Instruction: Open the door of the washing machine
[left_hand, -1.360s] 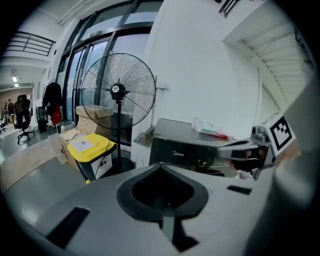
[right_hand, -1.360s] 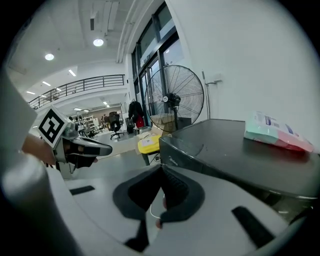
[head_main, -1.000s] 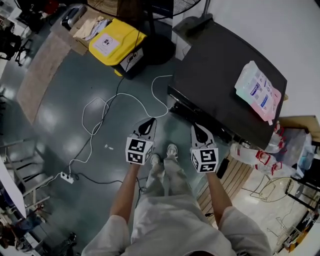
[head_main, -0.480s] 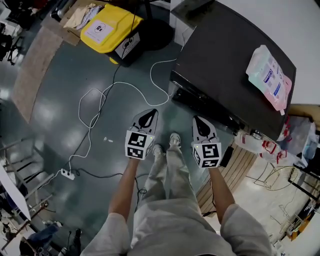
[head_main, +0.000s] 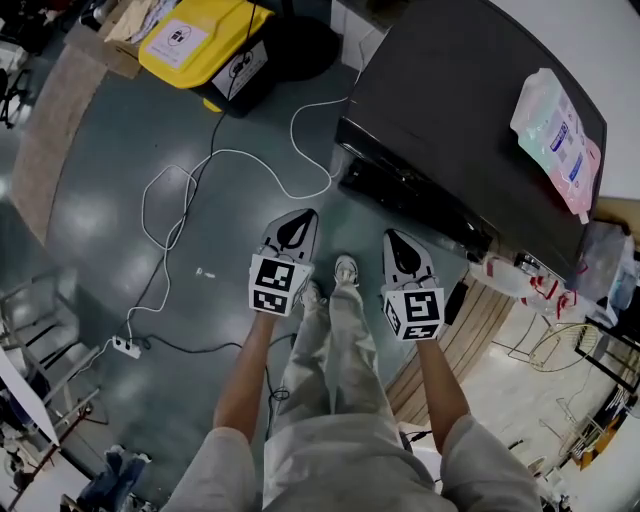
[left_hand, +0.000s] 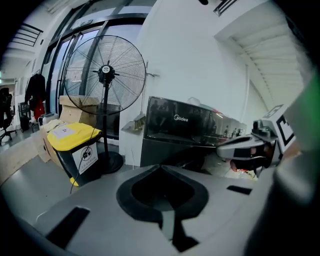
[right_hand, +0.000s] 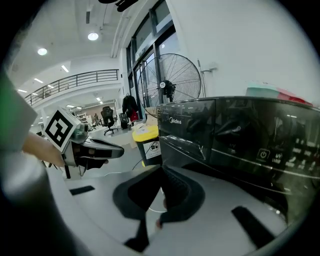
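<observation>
Washing machine (head_main: 470, 110): is standing at the upper right of the head view against the wall, its dark front facing the person, so the approach is head-on.
Door: is sitting low on that front, below the control panel (right_hand: 270, 150). It is largely hidden behind the gripper bodies and appears shut, so the task is not yet begun.
Yellow bin (head_main: 195, 40): is standing well to the left, clear of the door's likely swing.
White cable (head_main: 230, 160): is lying looped on the floor between bin and machine, a possible snag for the feet.
Pouch (head_main: 560, 135): is lying flat on the machine's top, out of the way.
Left gripper (head_main: 303, 217): is pointing down-forward with jaws closed on nothing, short of the machine.
Right gripper (head_main: 389, 237): is hanging beside it, nearer the front, tips meeting and empty. It is probably better placed to reach the door.
</observation>
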